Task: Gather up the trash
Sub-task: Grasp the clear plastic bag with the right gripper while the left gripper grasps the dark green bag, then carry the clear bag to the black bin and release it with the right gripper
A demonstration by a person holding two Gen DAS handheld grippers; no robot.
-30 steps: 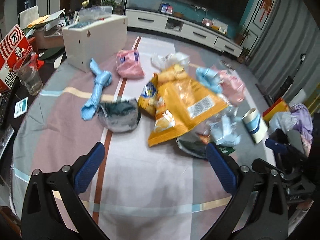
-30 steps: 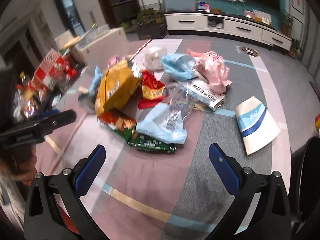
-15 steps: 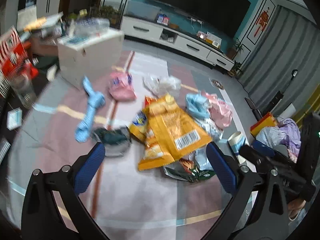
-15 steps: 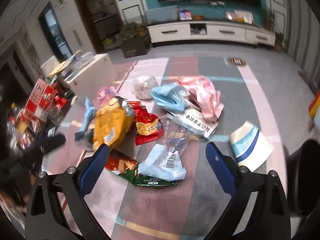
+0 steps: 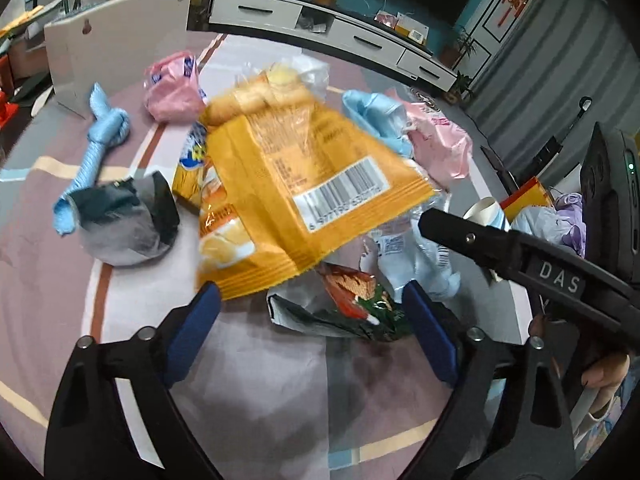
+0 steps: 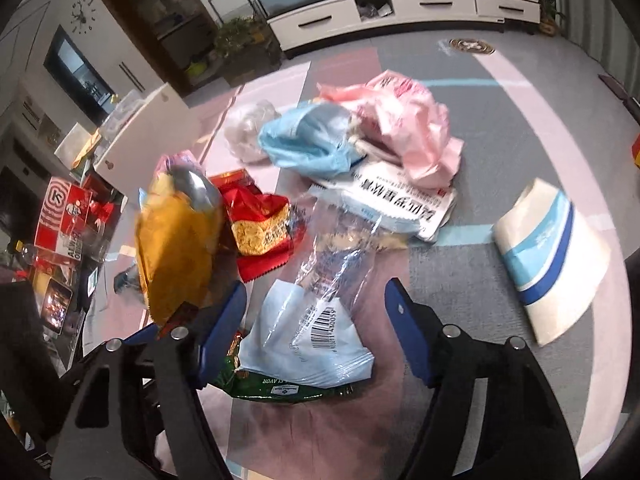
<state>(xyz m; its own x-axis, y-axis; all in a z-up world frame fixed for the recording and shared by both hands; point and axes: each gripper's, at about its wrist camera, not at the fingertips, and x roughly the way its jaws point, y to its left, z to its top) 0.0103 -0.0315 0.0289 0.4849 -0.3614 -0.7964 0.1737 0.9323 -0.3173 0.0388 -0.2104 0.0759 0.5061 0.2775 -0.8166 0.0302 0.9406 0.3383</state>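
A pile of trash lies on a striped cloth. In the left wrist view my left gripper (image 5: 312,332) is open, its jaws either side of a green and red wrapper (image 5: 352,308), just below a big yellow chip bag (image 5: 296,184). In the right wrist view my right gripper (image 6: 316,332) is open over a pale blue barcoded packet (image 6: 308,340) and a clear bag (image 6: 340,240). The yellow chip bag (image 6: 176,240), a red wrapper (image 6: 256,220), a blue bag (image 6: 312,140) and a pink bag (image 6: 408,128) lie beyond.
A flattened white and blue paper cup (image 6: 552,256) lies to the right. A white box (image 5: 116,40) stands at the back left, with a knotted blue bag (image 5: 100,136), a pink bag (image 5: 176,88) and a grey bag (image 5: 120,224) near it. The right gripper's arm (image 5: 540,268) crosses the left view.
Both grippers have moved in low and close over the pile. The right gripper's jaws stand narrower than before. The right tool now crosses the left view.
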